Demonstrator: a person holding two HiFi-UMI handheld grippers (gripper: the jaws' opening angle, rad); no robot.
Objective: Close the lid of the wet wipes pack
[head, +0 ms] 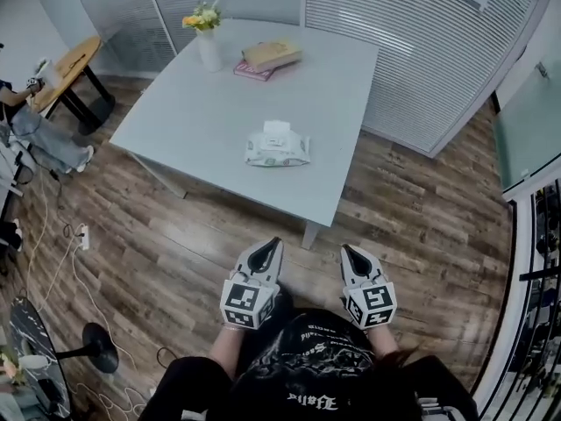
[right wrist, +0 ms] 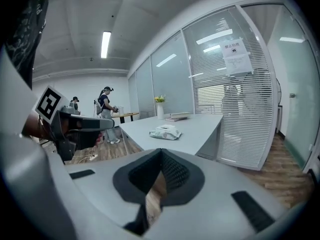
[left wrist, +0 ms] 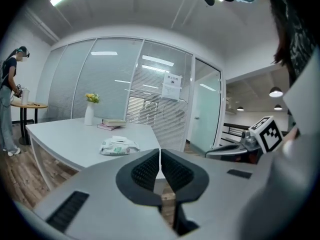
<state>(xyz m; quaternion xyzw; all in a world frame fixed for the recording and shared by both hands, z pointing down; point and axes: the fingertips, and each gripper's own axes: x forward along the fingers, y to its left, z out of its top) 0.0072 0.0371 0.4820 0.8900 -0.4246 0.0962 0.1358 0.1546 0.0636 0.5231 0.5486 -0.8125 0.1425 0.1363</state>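
A white wet wipes pack (head: 277, 145) with green print lies on the pale table (head: 193, 112), its lid flap standing up on top. The same pack shows small in the left gripper view (left wrist: 118, 146) and the right gripper view (right wrist: 165, 131). My left gripper (head: 272, 245) and right gripper (head: 347, 252) hang side by side over the wooden floor, well short of the table's near edge. Both have their jaws shut with nothing between them.
A white vase with flowers (head: 207, 40) and stacked books (head: 268, 58) stand at the table's far side. Glass walls with blinds (head: 421, 51) close off the back and right. A round side table (head: 68, 67) and a person (head: 39, 139) are at the left. Cables and a black stand (head: 92, 347) lie on the floor.
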